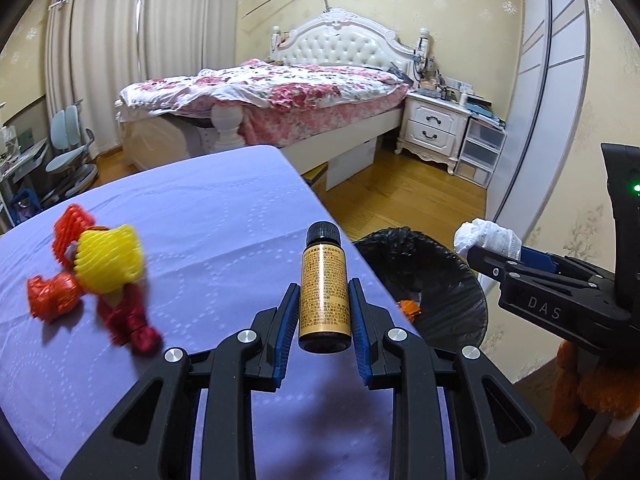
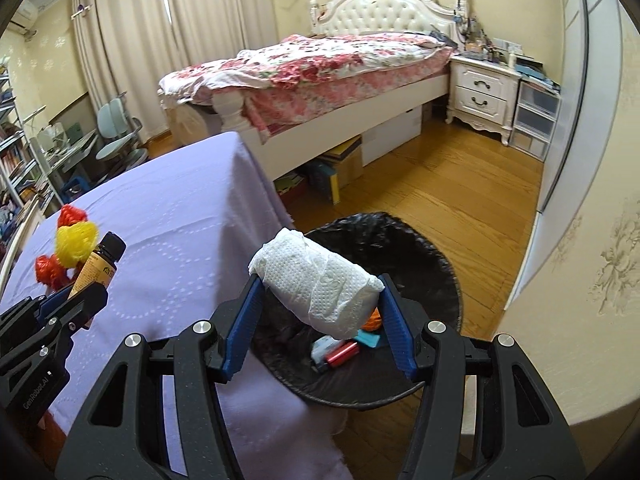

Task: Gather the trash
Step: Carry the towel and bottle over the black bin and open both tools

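Trash is held in both grippers. The left gripper (image 1: 324, 312) has its jaws clamped on a small amber bottle (image 1: 324, 292), upright with a black cap, held over the right edge of the counter (image 1: 180, 216), which wears a purple cloth. Left of it on the cloth lie a yellow foam net (image 1: 108, 260) and red foam nets (image 1: 72, 256), touching one another; they look slightly blurred, so their exact shapes are hard to tell.

The right gripper (image 2: 320, 308) has its jaws closed on a wad of white tissue (image 2: 316, 284), lying slantwise between the blue pads (image 2: 242, 328). The wad hangs above the bin (image 2: 420, 248), which stands on the wooden floor just beside the counter and is lined with a black bag. Inside the bin lie a red lighter (image 2: 340, 354), a pale blue piece (image 2: 368, 338), something orange (image 2: 374, 318) and a whitish wrapper (image 2: 324, 346).

Behind stand a bed (image 1: 280, 92) with floral covers and a white nightstand (image 1: 436, 126).
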Available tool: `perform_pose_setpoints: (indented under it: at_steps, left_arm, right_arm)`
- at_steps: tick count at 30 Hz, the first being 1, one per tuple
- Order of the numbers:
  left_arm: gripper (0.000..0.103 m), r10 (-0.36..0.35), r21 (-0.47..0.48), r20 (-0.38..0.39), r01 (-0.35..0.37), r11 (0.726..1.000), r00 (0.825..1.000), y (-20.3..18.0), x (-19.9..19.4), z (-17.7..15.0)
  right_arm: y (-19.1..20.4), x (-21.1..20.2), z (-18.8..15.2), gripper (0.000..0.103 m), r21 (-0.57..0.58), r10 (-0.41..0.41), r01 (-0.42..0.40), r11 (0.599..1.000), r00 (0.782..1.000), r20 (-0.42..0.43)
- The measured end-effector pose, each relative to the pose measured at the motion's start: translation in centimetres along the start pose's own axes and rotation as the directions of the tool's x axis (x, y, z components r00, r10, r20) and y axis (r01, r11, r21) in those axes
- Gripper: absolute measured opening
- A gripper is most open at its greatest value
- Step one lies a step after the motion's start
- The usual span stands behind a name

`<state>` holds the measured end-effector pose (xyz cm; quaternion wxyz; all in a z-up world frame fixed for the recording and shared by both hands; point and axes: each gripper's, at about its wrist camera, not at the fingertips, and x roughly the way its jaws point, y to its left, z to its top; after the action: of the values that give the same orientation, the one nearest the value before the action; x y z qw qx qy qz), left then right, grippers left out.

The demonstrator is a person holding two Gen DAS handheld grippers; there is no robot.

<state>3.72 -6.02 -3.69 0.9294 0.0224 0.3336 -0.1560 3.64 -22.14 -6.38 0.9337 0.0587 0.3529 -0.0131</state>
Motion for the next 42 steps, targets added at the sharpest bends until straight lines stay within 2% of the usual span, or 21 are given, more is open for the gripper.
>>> perform_pose_setpoints:
  at_steps: [9, 30, 31, 32, 34, 35, 37, 42]
  left_arm:
    - [0.028, -0.028, 0.029, -0.017, 0.028, 0.999, 0.999, -2.5, 2.7, 0.8]
    - [0.028, -0.033, 0.097, -0.055, 0.038, 0.995, 0.998, -5.3, 6.2, 2.4]
    - [0.028, -0.032, 0.097, -0.057, 0.037, 0.995, 0.998, -5.4, 6.2, 2.4]
    - [0.028, -0.029, 0.097, -0.056, 0.035, 0.995, 0.998, -5.3, 6.2, 2.4]
    - [0.034, -0.028, 0.097, -0.059, 0.034, 0.995, 0.998, -5.4, 6.3, 2.4]
    - [0.046, -0.026, 0.095, -0.056, 0.031, 0.995, 0.998, -5.3, 6.2, 2.3]
    - [0.058, -0.022, 0.088, -0.041, 0.026, 0.996, 0.999, -5.3, 6.0, 2.4]
    - [0.072, -0.01, 0.084, -0.022, 0.011, 0.996, 1.0, -5.0, 5.5, 2.3]
  right_arm:
    - [-2.6, 1.2, 0.7, 0.056, 0.022, -0.05, 0.05, 0.998, 0.999, 0.002]
    - [-5.2, 2.6, 1.5, 0.057, 0.065, -0.069, 0.069, 0.996, 0.998, -0.007]
    - [-5.2, 2.6, 1.5, 0.059, 0.065, -0.069, 0.069, 0.996, 0.998, -0.008]
    - [-5.2, 2.7, 1.6, 0.066, 0.065, -0.07, 0.07, 0.995, 0.998, -0.008]
    - [-5.4, 2.7, 1.5, 0.073, 0.071, -0.076, 0.076, 0.995, 0.997, -0.001]
    - [-5.5, 2.7, 1.5, 0.075, 0.075, -0.079, 0.078, 0.994, 0.997, 0.001]
    - [-5.8, 2.7, 1.5, 0.077, 0.089, -0.084, 0.083, 0.993, 0.996, 0.001]
    - [-6.4, 2.4, 1.5, 0.077, 0.109, -0.097, 0.096, 0.989, 0.995, 0.009]
